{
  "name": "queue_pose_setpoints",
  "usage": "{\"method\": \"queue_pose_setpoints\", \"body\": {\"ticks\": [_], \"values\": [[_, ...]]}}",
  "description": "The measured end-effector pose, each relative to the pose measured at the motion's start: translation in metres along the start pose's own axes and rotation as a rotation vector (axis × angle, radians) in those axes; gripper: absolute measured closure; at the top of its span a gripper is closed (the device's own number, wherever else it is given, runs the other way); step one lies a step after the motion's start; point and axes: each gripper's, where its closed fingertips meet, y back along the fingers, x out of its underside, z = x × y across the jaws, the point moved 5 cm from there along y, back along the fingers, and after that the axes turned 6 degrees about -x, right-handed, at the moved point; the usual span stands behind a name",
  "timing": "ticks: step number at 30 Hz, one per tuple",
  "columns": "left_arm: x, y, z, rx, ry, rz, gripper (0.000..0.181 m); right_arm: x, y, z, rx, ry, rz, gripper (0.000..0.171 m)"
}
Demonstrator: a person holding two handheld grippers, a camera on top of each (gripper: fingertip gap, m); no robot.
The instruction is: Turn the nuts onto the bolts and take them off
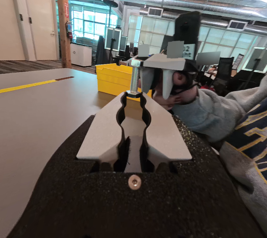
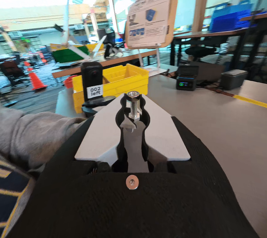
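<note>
A silver bolt [image 1: 135, 78] stands upright above the grey table [image 1: 43, 108], just in front of the yellow bin [image 1: 112, 78]. The left gripper [image 1: 133, 95] pinches the hex piece at the bolt's lower end between nearly closed fingertips. The right gripper [image 2: 133, 96], reaching in from above, clamps the hex piece at the upper end. Which piece is the nut cannot be told.
</note>
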Motion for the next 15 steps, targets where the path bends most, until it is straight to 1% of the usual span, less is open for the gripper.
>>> {"method": "queue_pose_setpoints", "body": {"ticks": [3,6,13,14,15], "values": [[0.0016,-0.0005,0.0015,-0.048,-0.031,0.016,0.165,0.0031,-0.0008,0.0036,0.153,0.027,-0.021,0.155],[0.0021,-0.0012,0.0005,-0.054,-0.04,0.017,0.165,0.0041,-0.0011,0.0078,0.232,0.071,-0.033,0.155],[0.003,-0.0016,0.0011,-0.046,-0.024,0.022,0.165,0.0047,-0.0011,0.0068,0.229,0.066,-0.04,0.155],[0.0031,-0.0016,0.001,-0.044,-0.023,0.022,0.165,0.0045,-0.0013,0.0069,0.23,0.07,-0.041,0.154],[0.0032,-0.0017,0.001,-0.044,-0.023,0.023,0.165,0.0042,-0.0013,0.0066,0.236,0.077,-0.044,0.148]]}}
